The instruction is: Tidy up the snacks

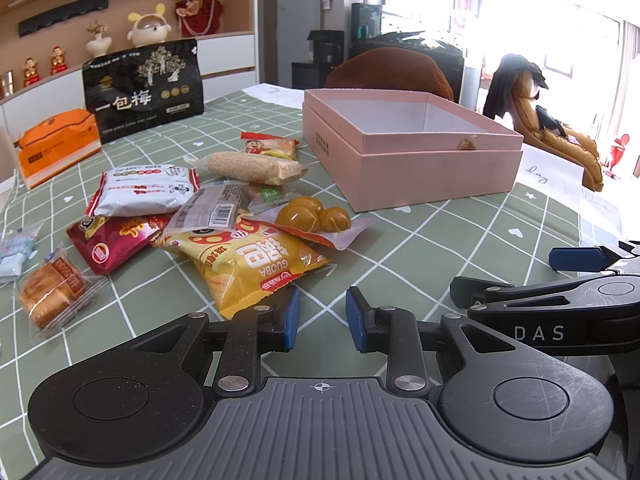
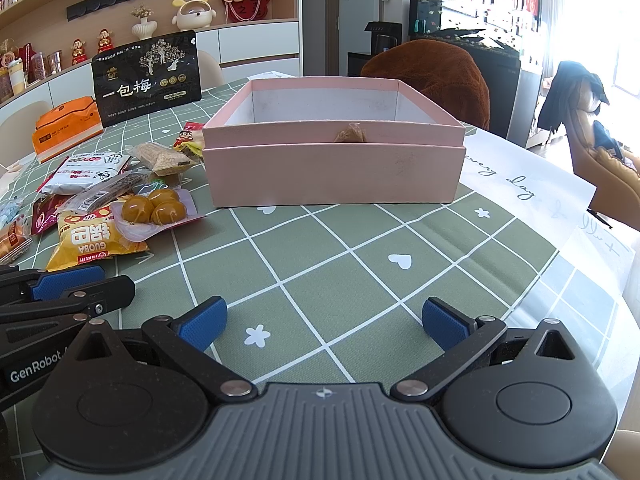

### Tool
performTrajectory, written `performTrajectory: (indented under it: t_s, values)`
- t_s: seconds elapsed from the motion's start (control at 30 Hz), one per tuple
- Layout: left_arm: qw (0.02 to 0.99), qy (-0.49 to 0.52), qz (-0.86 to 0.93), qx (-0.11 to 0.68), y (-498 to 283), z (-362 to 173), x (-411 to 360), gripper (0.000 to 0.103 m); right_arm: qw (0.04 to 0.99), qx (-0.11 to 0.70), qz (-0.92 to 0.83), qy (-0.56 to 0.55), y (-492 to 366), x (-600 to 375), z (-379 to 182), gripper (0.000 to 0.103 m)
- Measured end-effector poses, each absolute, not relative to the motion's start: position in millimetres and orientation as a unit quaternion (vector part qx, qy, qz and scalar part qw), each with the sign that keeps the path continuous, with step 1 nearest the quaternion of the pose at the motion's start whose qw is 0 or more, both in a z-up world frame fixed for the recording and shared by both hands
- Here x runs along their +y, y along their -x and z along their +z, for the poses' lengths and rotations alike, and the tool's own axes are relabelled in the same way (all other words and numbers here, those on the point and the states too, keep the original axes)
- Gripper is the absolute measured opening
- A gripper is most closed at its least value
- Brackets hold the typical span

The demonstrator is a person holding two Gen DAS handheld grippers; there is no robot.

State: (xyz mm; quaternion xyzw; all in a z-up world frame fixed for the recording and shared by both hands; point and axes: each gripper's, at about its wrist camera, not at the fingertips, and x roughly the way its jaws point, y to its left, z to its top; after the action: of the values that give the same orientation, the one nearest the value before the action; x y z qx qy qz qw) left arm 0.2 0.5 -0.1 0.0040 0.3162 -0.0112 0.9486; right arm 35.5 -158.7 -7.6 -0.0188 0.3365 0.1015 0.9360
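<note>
Since the pink box (image 2: 334,176) sits open with nothing visible inside, I figure the sorting hasn't really started. My left gripper (image 1: 322,316) hovers just short of the yellow Guoba bag (image 1: 248,264), jaws narrowly apart, nothing between them. My right gripper (image 2: 324,320) is spread wide over bare tablecloth (image 2: 360,248), holding nothing. The snack pile (image 1: 200,208) lies left of the box.

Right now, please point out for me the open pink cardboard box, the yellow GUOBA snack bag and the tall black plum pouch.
pink cardboard box (image 2: 332,176): right wrist view, front wall.
yellow GUOBA snack bag (image 1: 248,264): left wrist view, printed face.
black plum pouch (image 1: 140,88): left wrist view, front panel.
</note>
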Motion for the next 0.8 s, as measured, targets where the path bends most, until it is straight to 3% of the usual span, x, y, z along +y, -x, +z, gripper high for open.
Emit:
performTrajectory:
  t_s: [0.37, 0.6, 0.8]
  values:
    - [0.942, -0.010, -0.028, 0.334, -3.5, 2.7, -2.2, 0.028, 0.933, 0.341, 0.112, 0.019, -39.7, -158.2, -12.5, 0.103]
    - [0.922, 0.054, -0.061, 0.379, -23.6, 46.5, 36.8, 0.028, 0.884, 0.436, 0.159, 0.056, -57.1, -161.0, 3.6, 0.103]
    - [0.907, 0.132, 0.006, 0.401, -31.9, 58.5, 85.4, 0.028, 0.872, 0.466, 0.139, 0.057, -67.8, -148.6, 4.8, 0.103]
